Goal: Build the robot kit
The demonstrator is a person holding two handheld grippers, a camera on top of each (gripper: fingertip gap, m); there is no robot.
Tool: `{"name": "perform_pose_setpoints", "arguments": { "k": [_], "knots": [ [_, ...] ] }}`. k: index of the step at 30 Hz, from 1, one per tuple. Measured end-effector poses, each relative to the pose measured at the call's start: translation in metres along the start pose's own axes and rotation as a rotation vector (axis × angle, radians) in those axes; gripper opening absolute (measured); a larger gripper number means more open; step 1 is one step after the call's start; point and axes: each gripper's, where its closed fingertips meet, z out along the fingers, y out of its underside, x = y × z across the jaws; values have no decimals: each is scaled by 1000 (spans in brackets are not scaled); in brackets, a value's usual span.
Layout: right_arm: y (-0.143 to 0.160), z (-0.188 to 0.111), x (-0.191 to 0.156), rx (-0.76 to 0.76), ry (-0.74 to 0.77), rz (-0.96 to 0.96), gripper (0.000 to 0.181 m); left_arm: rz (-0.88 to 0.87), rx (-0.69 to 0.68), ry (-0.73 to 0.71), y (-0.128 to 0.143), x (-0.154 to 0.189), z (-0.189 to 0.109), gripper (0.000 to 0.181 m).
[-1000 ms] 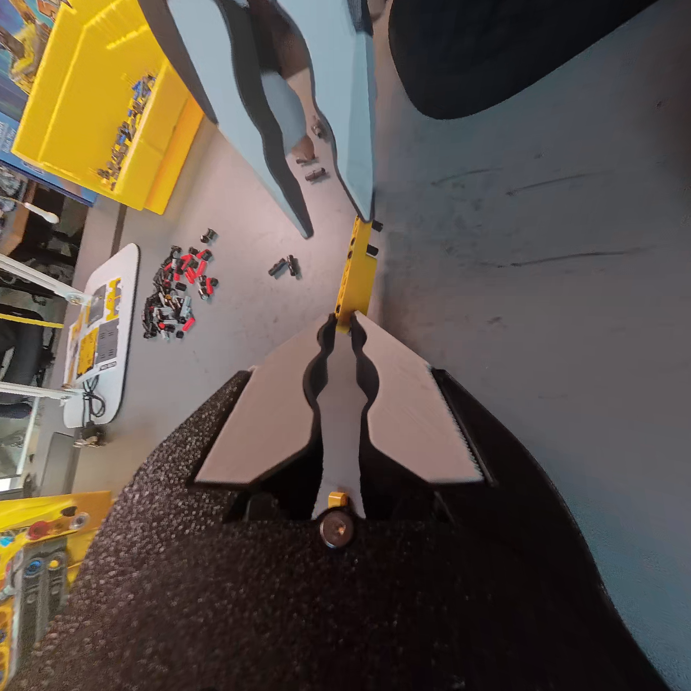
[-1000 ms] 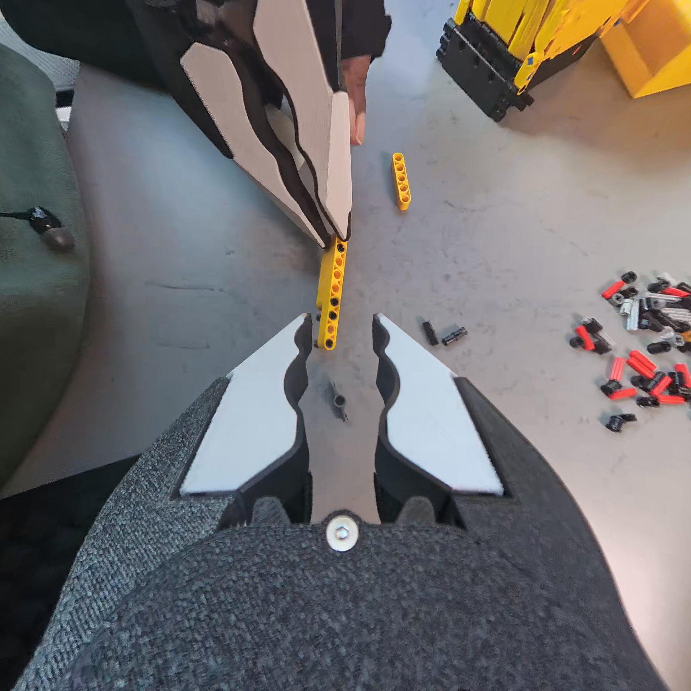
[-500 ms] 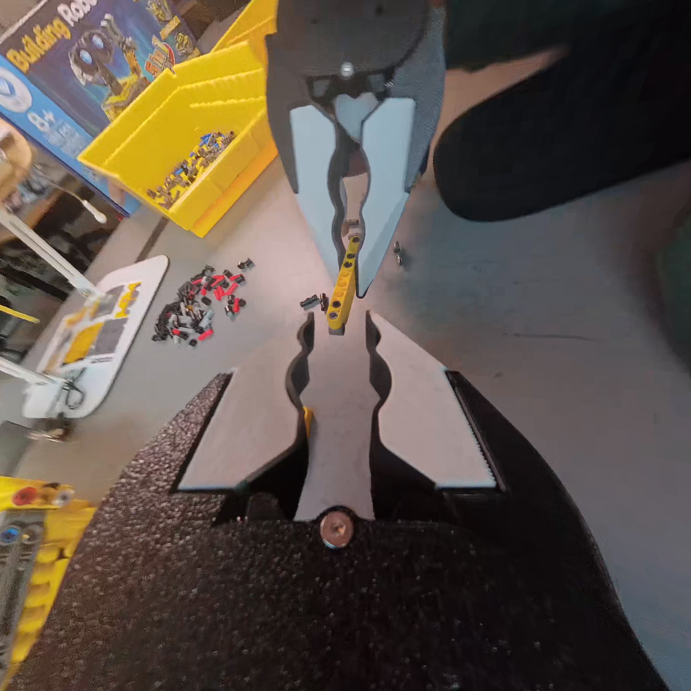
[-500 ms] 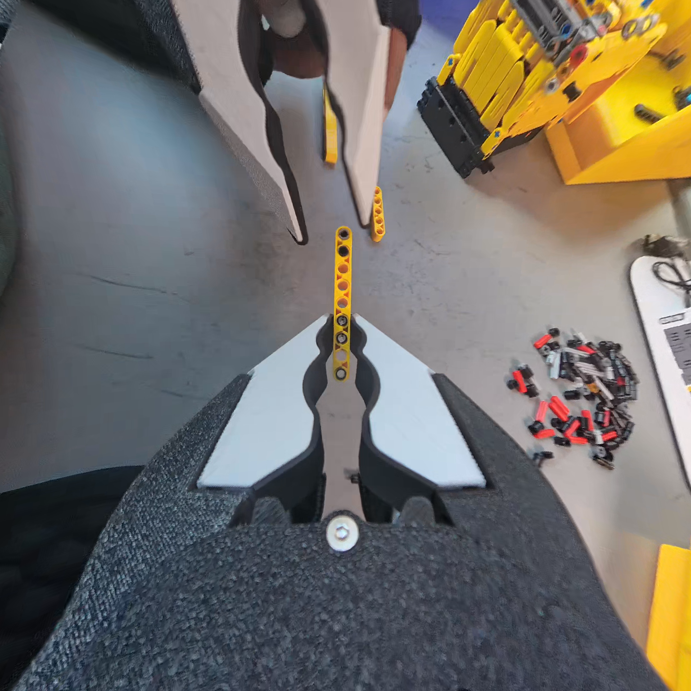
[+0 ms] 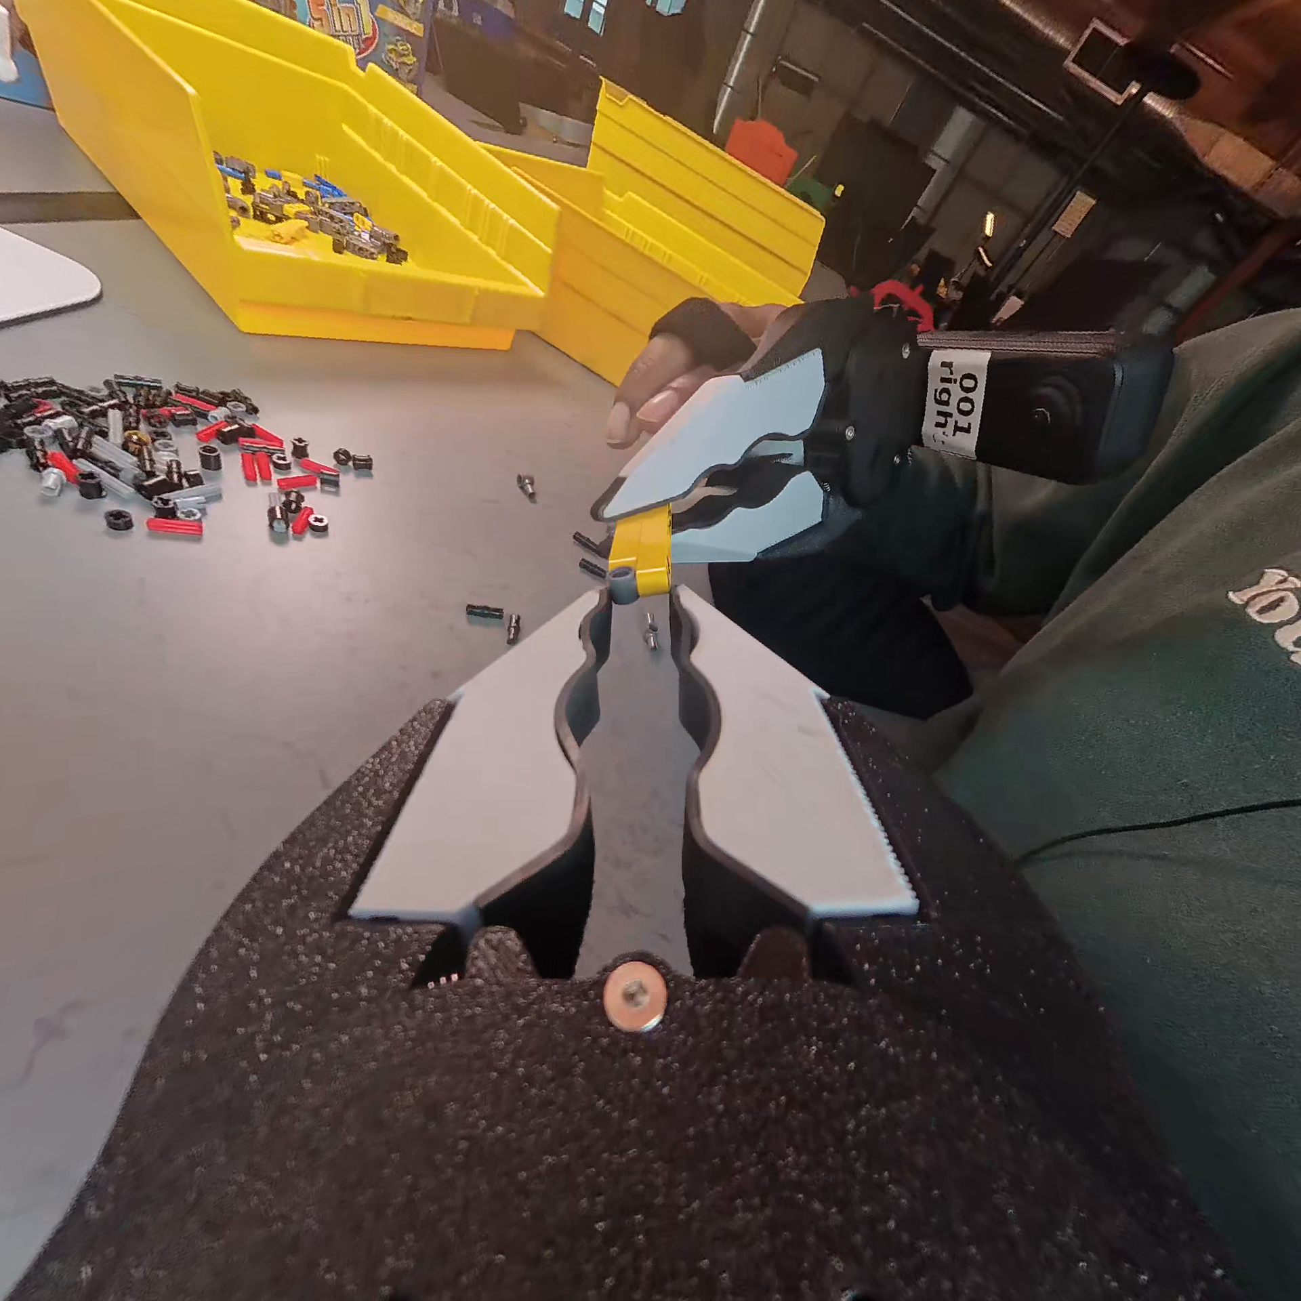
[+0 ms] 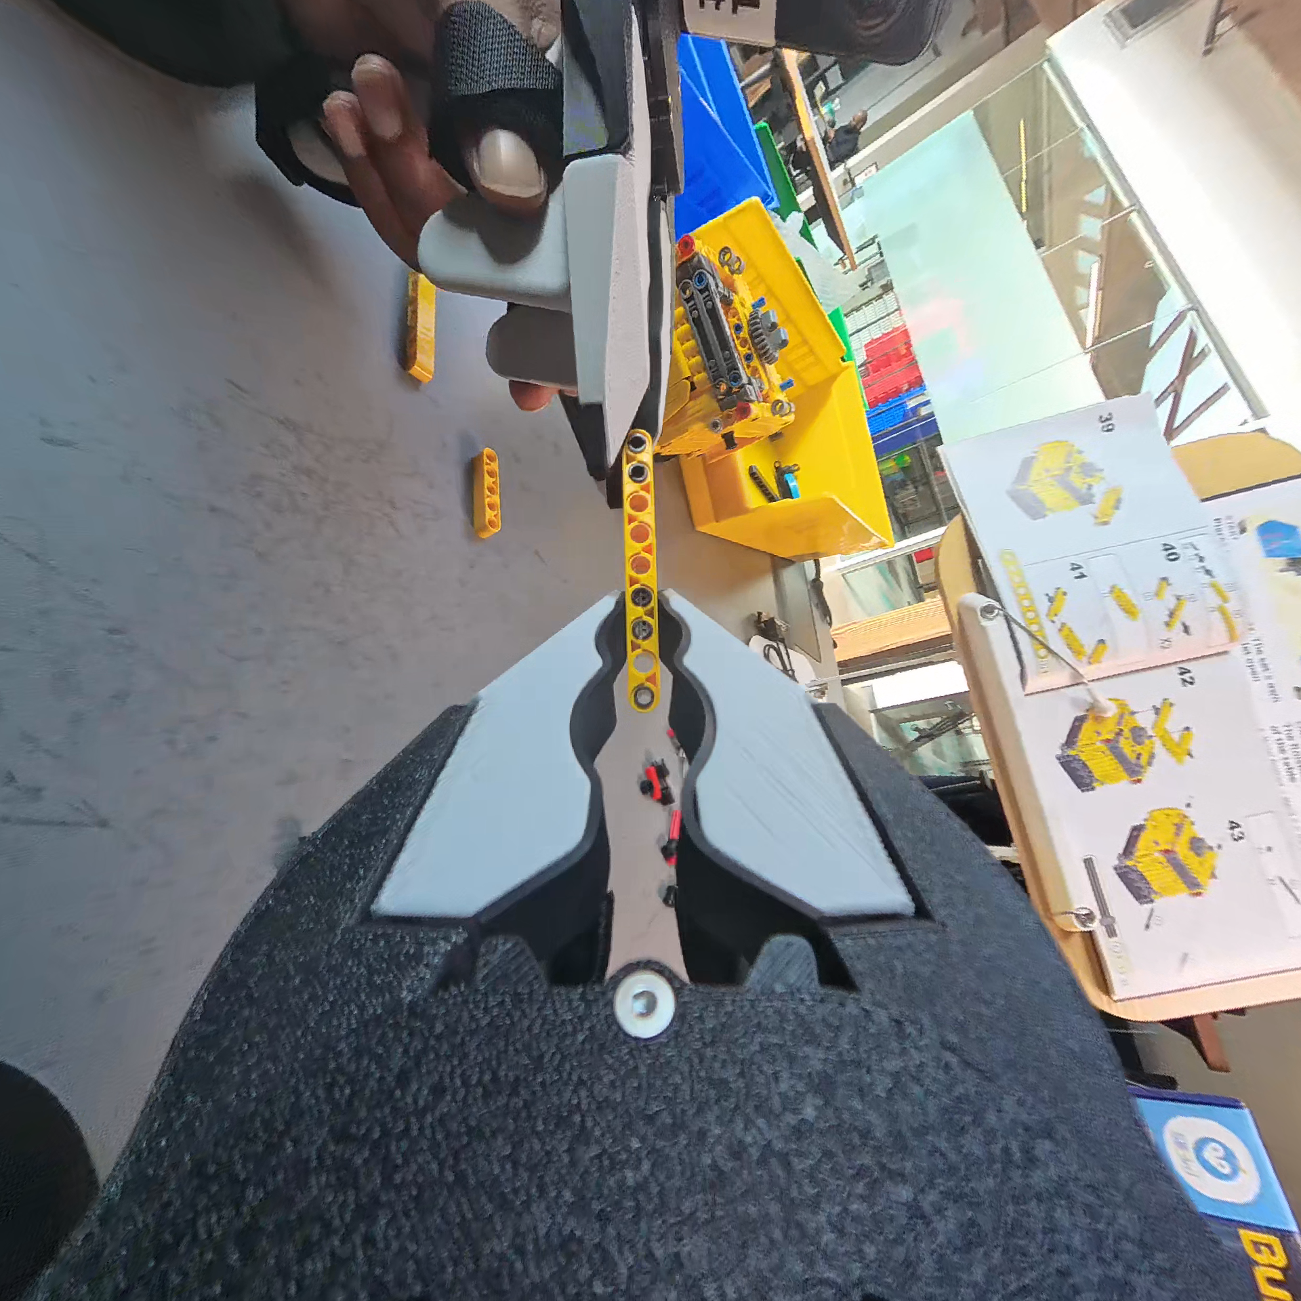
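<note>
We see loose pins [image 5: 141, 464] scattered toward the table's [image 5: 211, 704] left edge. The left gripper [image 5: 639, 598] is open, tips flanking the yellow beam's [image 6: 639, 563] free end. The right gripper [image 6: 640, 605] clamps this beam mid-air. We judge it light, rigid, smooth; grip the flat sides. Labels noted, not transcribed.
</note>
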Motion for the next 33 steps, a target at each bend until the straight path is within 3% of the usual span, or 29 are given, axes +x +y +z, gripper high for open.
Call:
{"name": "perform_pose_setpoints", "arguments": {
  "k": [4,6,10,14,17,28,33],
  "knots": [
    [-2,1,0,15,30,-32,7,145,-18,-44,2,1,-2,15],
    [-6,-1,-2,52,-14,59,7,259,-25,-104,2,-2,-4,2],
    [-12,-6,-10,114,-184,328,7,375,-41,-116,4,3,-6,27],
    [-21,-9,-22,146,-303,437,7,493,-51,-117,6,10,-2,27],
    [-21,-8,-30,128,-347,439,7,523,-87,-83,14,16,1,8],
    [-22,-13,-36,159,-438,557,8,461,-189,-46,33,11,3,7],
    [-12,-9,-54,76,-523,575,7,467,-308,-68,54,3,5,10]
  ]
}}
